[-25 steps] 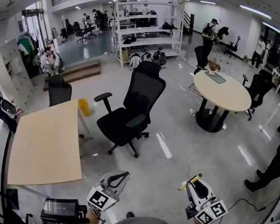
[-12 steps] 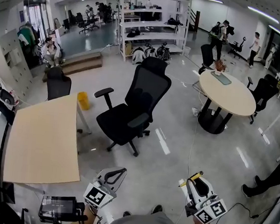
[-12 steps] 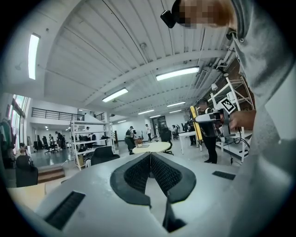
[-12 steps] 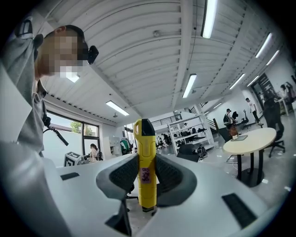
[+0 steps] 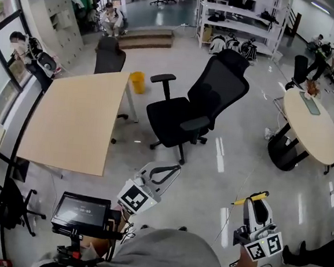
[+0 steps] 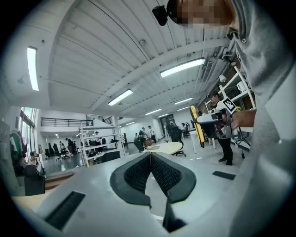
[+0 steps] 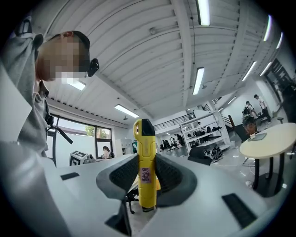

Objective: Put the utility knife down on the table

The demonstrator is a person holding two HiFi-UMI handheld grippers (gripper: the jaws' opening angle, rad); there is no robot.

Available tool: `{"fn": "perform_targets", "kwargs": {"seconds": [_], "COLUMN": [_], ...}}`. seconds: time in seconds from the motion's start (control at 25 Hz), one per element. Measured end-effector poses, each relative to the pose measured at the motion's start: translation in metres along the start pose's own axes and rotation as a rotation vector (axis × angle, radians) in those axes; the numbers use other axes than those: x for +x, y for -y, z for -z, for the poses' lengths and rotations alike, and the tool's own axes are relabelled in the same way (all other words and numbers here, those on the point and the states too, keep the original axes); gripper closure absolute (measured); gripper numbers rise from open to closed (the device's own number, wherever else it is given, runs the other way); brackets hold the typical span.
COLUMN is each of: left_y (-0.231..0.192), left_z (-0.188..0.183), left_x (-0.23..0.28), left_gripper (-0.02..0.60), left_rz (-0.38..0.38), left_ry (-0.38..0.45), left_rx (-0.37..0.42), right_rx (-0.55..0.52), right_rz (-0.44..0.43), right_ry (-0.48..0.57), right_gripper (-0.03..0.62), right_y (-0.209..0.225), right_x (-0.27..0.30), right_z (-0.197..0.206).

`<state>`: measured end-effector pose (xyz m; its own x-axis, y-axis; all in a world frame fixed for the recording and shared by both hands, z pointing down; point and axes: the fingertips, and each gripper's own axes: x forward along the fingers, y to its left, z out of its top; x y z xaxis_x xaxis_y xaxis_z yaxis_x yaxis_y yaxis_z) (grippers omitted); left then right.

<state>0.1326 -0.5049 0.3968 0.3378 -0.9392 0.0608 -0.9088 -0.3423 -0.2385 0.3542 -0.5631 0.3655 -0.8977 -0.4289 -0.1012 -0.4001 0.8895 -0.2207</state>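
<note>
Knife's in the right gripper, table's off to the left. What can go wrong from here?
1. The utility knife is pinched by its lower half in the right gripper, with much of it standing past the jaws; it may pivot or slip in transit.
2. The table lies far left; the carry likely crosses the left gripper, shut and empty, and the small screen on its stand, so a bump is possible.

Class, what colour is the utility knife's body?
Yellow, with a black tip; the right gripper view shows the utility knife best.
</note>
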Motion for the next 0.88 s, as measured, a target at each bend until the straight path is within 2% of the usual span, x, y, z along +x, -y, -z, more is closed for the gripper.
{"fn": "perform_targets", "kwargs": {"seconds": [0.16, 0.56, 0.88], "left_y": [-0.011, -0.062, -0.154], "left_z": [-0.017, 0.004, 0.023], "left_x": [0.008, 0.017, 0.008], "left_gripper": [0.577, 0.575, 0.577], "left_rz": [-0.030, -0.129, -0.166], "left_ry": [0.002, -0.056, -0.043], "left_rx": [0.024, 0.015, 0.005], "right_rx": [0.000, 0.020, 0.011], "right_rz": [-0.053, -0.127, -0.140], "right_ry": [-0.009, -0.041, -0.041], "right_gripper": [0.477, 0.477, 0.477], "right_y": [0.011, 0.041, 0.030], "right_x": [0.023, 0.091, 0.181], "right_z": [-0.014, -0.004, -0.001]}}
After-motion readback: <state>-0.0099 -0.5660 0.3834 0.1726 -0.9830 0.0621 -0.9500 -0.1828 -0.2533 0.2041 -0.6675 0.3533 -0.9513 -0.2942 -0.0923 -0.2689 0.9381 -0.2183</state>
